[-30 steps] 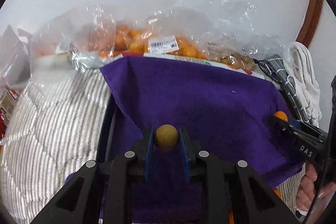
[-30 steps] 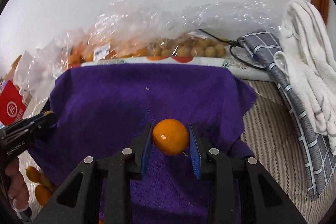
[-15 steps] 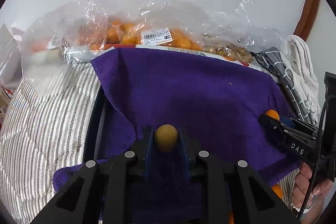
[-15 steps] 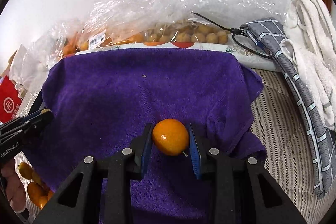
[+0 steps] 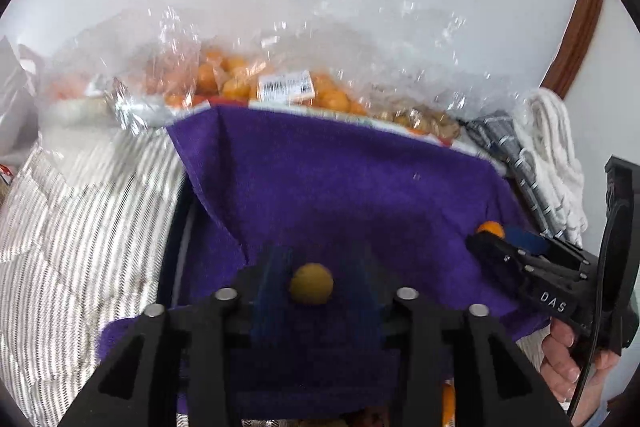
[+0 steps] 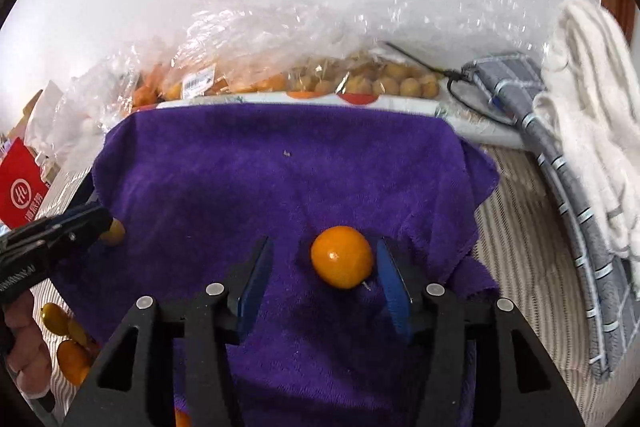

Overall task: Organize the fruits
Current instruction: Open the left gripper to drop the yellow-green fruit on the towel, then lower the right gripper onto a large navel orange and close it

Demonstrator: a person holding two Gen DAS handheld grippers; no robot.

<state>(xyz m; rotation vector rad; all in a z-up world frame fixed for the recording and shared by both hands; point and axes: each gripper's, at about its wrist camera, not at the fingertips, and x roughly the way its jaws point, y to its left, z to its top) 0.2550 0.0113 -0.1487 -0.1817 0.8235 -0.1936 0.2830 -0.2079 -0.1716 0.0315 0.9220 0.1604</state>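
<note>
The right tongs (image 6: 320,283) stand spread wide over the purple towel (image 6: 280,179). An orange fruit (image 6: 342,257) lies on the towel between the blue pads (image 6: 252,287), close to the pad at 3 o'clock of it and apart from the one at 9 o'clock; whether it touches the near pad I cannot tell.

The left tongs (image 5: 316,287) are also spread, their blue pads blurred. A small yellow-brown fruit (image 5: 311,283) sits in the gap between them, above the same towel (image 5: 340,187), with space on both sides. Whether it rests on the cloth I cannot tell.

In the left wrist view the right tongs (image 5: 496,239) show at 3 o'clock with the orange fruit (image 5: 490,228) at their tip. In the right wrist view the left tongs (image 6: 76,227) come in at 9 o'clock.

At 12 o'clock of the towel lie clear plastic bags (image 6: 280,39) holding orange and tan fruits. A grey checked cloth (image 6: 560,163) and a white towel (image 6: 592,99) lie at 2 o'clock. Loose orange fruits (image 6: 68,343) rest on the striped cloth (image 5: 80,227) at 8 o'clock.
</note>
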